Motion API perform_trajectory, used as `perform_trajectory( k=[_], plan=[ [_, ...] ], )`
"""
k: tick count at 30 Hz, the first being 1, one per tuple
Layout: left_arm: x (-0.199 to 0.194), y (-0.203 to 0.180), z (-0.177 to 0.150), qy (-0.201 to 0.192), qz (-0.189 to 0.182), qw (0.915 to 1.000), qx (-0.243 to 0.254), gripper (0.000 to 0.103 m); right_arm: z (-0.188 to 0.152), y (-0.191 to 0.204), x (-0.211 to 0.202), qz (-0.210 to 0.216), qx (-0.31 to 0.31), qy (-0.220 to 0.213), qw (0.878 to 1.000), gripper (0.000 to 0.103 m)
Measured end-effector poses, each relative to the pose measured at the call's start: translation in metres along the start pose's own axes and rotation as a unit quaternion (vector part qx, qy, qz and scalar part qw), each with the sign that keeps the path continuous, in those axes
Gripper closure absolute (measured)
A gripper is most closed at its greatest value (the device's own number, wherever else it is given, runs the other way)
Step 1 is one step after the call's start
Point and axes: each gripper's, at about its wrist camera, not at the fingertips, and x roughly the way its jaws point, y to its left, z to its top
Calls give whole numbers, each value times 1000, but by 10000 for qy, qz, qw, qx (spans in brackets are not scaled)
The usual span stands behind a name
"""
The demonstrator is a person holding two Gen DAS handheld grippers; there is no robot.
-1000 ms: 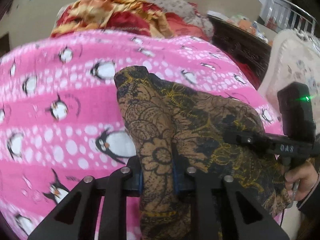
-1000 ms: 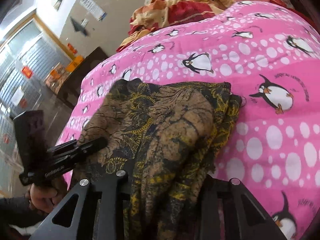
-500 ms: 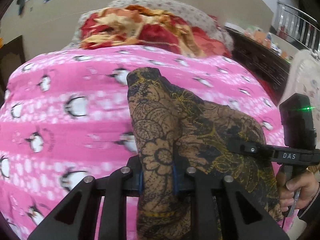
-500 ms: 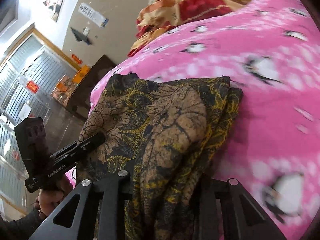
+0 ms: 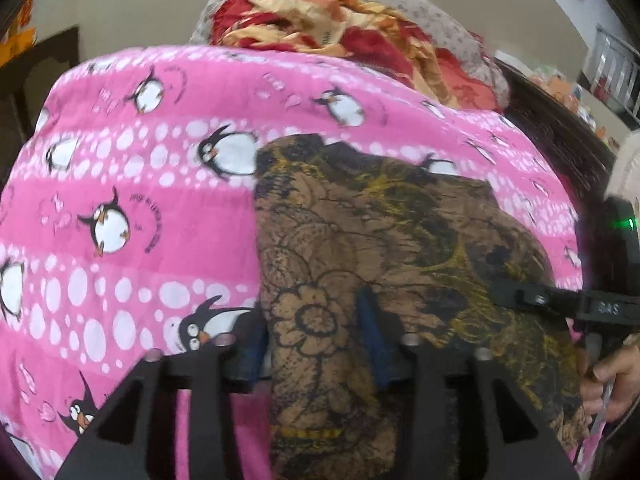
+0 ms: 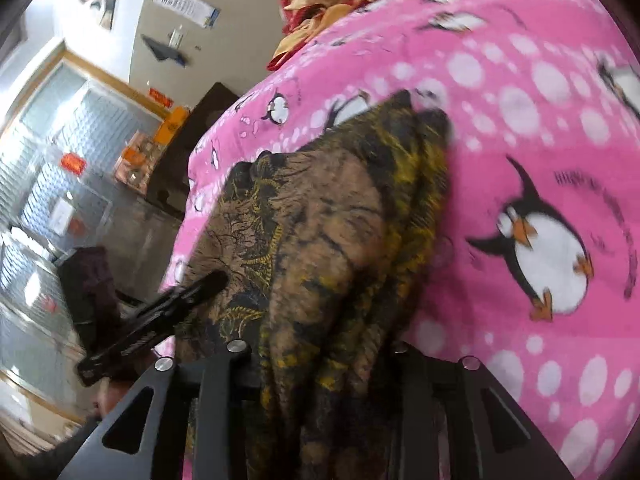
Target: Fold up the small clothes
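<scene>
A folded brown garment (image 5: 380, 240) with black and yellow flower print lies on the pink penguin blanket (image 5: 140, 240). My left gripper (image 5: 314, 340) straddles its near left edge. Its jaws are opening, and the blue pads (image 5: 372, 336) stand apart from the fold between them. In the right wrist view the garment (image 6: 320, 220) is bunched between the fingers of my right gripper (image 6: 320, 360). Those jaws are easing open, but the cloth still fills the gap and hides the pads. A hand (image 5: 608, 376) holds the right gripper (image 5: 504, 294) at the garment's right edge.
A crumpled red and gold quilt (image 5: 340, 20) is heaped at the far end of the bed. Dark wooden furniture (image 5: 560, 132) stands past the bed's right side. A dark cabinet (image 6: 188, 148) and glass doors (image 6: 40, 200) lie beyond the left edge of the blanket (image 6: 520, 120).
Both grippers have carried the garment sideways across the blanket. The left gripper's pads, pinched on the fold earlier, have spread apart. The right gripper still has cloth bunched between its fingers.
</scene>
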Motion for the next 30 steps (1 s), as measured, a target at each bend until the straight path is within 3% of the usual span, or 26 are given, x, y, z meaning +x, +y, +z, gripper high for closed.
perform_trajectory(
  k=[2, 5, 7, 9, 11, 14, 19, 21, 23, 24, 30],
  plan=[
    [-3, 12, 0, 14, -79, 9998, -188, 44, -4, 4, -9, -120, -62, -31, 9999, 59],
    [-22, 23, 2, -144, 26, 9995, -262, 44, -10, 13, -33, -411, -267, -104, 9987, 55],
    [-40, 18, 3, -341, 151, 9993, -95, 44, -13, 30, -55, -790, -755, -293, 9936, 55],
    [-54, 9, 4, -518, 69, 9986, 41, 44, -17, 59, -74, -1256, -1571, -545, 9780, 54],
    [-64, -6, 5, -648, -156, 9977, 74, 44, -20, 95, -78, -1616, -2553, -712, 9506, 55],
    [-56, -23, 9, -693, -154, 9975, -3, 44, -16, 120, -58, -1841, -3222, -589, 9267, 55],
    [-27, -17, 10, -553, 85, 9968, -567, 38, -4, 94, -10, -1662, -3066, 109, 9372, 57],
    [-13, -14, 8, -500, 204, 9963, -676, 32, -6, 74, 6, -2050, -3048, 325, 9295, 60],
    [3, -11, 2, -336, 176, 9964, -753, 22, -10, 55, 7, -1933, -2876, 188, 9379, 61],
    [15, -9, -4, -139, 196, 9963, -820, 22, -12, 52, 5, -1873, -2847, 115, 9401, 61],
    [21, -11, -2, -64, 197, 9970, -745, 16, -14, 59, -1, -1990, -2922, 191, 9352, 60]
  ],
)
